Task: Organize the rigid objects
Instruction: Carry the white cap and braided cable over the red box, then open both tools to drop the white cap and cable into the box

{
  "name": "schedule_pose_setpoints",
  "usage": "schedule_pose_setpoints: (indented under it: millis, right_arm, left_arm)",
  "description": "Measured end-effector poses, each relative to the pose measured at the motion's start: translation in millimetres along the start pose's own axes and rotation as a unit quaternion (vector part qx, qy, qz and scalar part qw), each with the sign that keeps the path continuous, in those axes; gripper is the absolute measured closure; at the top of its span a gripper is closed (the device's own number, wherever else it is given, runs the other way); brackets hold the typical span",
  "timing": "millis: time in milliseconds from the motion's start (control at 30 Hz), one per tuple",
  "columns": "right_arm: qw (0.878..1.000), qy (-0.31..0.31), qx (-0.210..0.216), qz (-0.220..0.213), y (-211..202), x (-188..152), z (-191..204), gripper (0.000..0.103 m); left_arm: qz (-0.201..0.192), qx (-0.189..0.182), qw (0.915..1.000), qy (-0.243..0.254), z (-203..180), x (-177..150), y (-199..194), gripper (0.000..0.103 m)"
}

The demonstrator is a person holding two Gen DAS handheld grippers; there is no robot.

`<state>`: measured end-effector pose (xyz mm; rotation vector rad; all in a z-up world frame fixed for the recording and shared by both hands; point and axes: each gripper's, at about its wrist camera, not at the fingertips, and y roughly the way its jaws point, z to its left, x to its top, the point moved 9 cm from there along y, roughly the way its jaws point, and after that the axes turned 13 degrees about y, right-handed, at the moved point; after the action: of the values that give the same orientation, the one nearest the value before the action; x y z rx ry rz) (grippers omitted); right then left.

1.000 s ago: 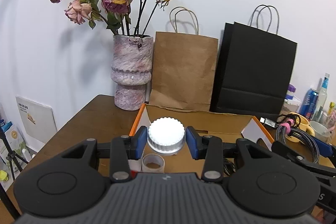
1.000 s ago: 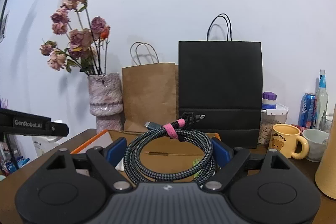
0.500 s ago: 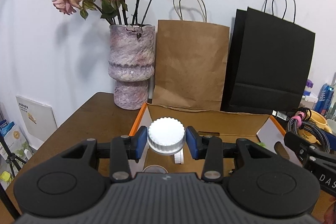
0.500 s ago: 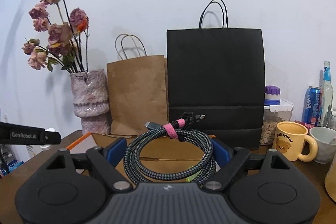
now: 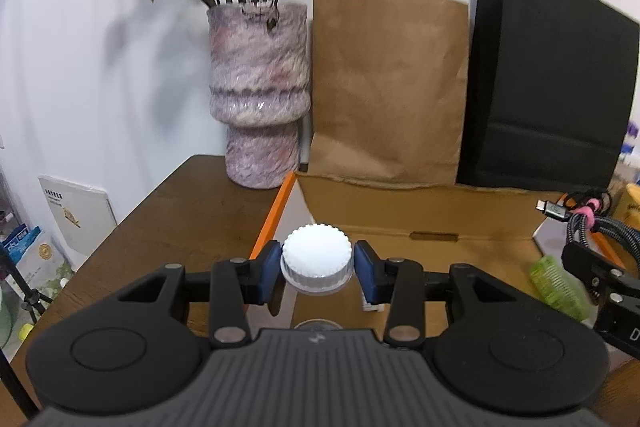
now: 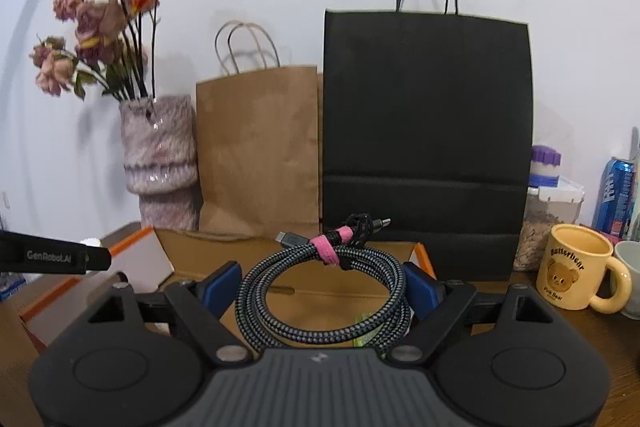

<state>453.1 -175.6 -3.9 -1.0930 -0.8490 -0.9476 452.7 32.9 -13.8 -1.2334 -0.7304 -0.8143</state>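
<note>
Left gripper (image 5: 318, 269) holds white cap (image 5: 317, 259) above cardboard box (image 5: 420, 223).

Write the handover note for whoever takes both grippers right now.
Left gripper: shut on the white-capped bottle, held above the open cardboard box.
Right gripper: shut on the coiled braided cable, also over the box.
Done: both items picked up; a green item already lies in the box.
Left: lower each into the box and release, one at a time.
</note>
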Motion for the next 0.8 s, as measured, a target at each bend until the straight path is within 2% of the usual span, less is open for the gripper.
schedule_pose_setpoints:
  millis: [500,633,700,767,800]
  right_arm:
    - [1.000,-0.004,0.006,0.024,12,-15,-1,0.017]
    - [0.999,-0.002,0.003,0.049,19,-22,-4,0.013]
    - [0.999,-0.004,-0.006,0.048,20,-23,-5,0.001]
    - [0.999,-0.001,-0.006,0.047,19,-23,-6,0.000]
    - [0.999,0.001,-0.006,0.049,19,-23,-7,0.000]
  left_arm:
    - [0.010,-0.019,0.9995,0.022,-11,-9,9,0.060]
    - [0.002,-0.021,0.9993,0.029,-15,-8,5,0.028]
    - [-0.004,-0.017,0.9994,0.031,-15,-7,4,0.021]
    - [-0.007,-0.020,0.9994,0.028,-14,-6,3,0.009]
    - [-0.009,-0.020,0.9994,0.026,-13,-6,2,0.007]
